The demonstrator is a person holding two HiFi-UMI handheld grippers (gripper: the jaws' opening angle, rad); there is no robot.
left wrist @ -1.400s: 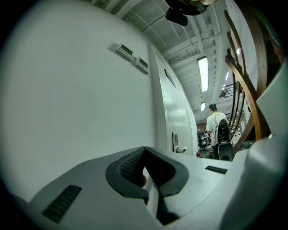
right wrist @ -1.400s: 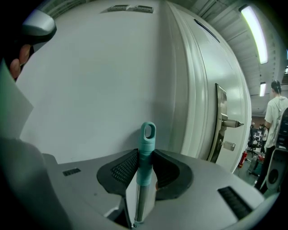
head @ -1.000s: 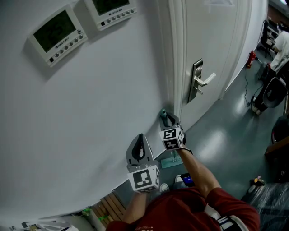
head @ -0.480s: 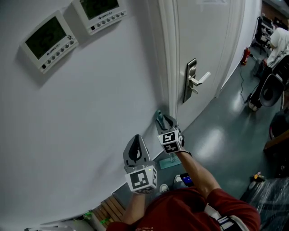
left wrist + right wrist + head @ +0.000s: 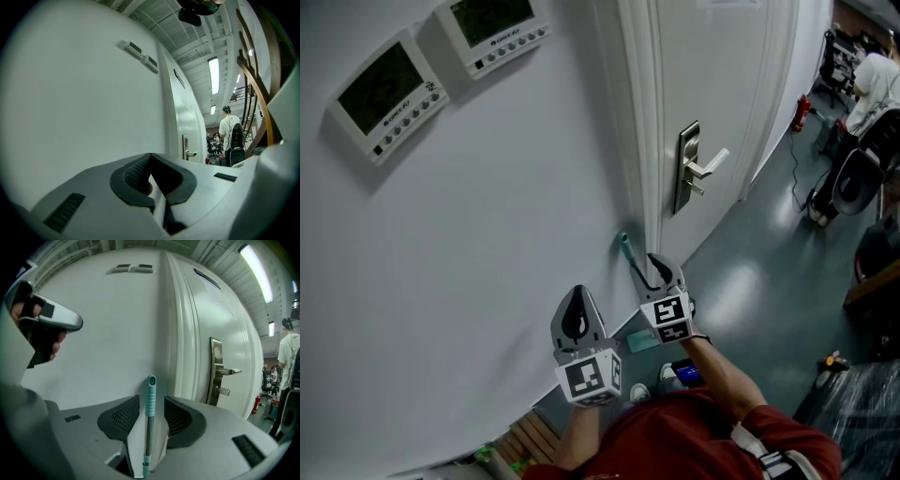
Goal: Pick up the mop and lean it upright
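Observation:
The mop stands upright, its teal-tipped handle leaning on the white wall just left of the door frame, and its teal head is on the floor. In the right gripper view the handle rises between the spread pads without touching either. My right gripper is open just below and right of the handle's top. My left gripper hangs to the left, away from the mop; its dark pads meet with nothing between them.
A white door with a metal lever handle is right of the mop. Two control panels hang high on the wall. Wooden slats lie at the wall's foot. A person in white and a chair are far right.
My right gripper has opened and drawn back down-right off the mop handle, whose teal top now stands free against the wall. The left gripper has barely moved.

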